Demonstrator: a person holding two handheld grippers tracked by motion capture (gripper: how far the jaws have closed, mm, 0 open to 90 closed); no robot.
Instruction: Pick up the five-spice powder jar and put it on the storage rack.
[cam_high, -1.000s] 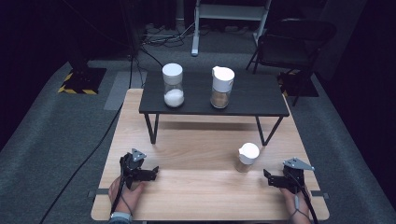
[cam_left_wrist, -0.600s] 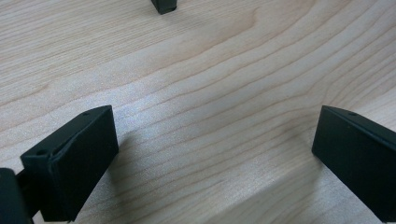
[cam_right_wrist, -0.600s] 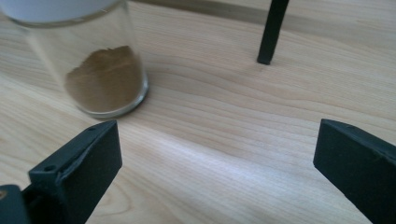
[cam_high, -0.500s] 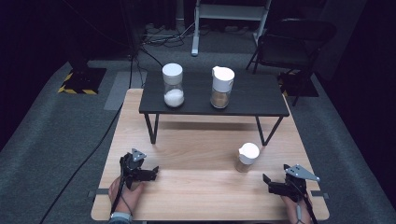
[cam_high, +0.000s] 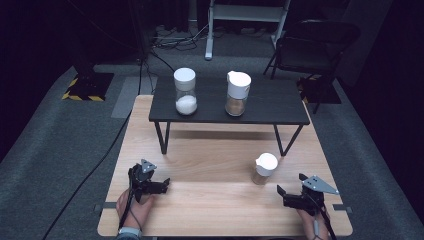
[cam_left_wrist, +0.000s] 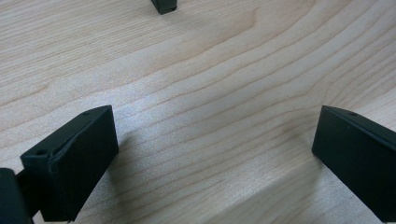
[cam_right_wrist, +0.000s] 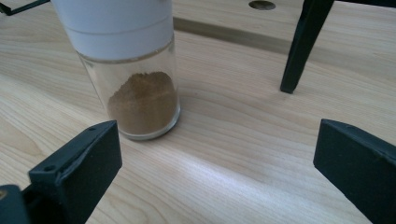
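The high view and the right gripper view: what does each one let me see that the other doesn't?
High view alone: the black shelf carrying a jar of white powder and a taller brown-filled jar, plus the left gripper, jaws apart. Right gripper view alone: the brown powder heaped inside the small jar, close up. Both: that jar, the wooden table, and the right gripper, jaws wide apart.

No readable text, label, brand, number or sign is to be found in any of the views. The jars are seen with plain white lids and clear glass, unlabelled. Yellow-and-black hazard stripes (cam_high: 83, 96) are marked on the floor, without any lettering.
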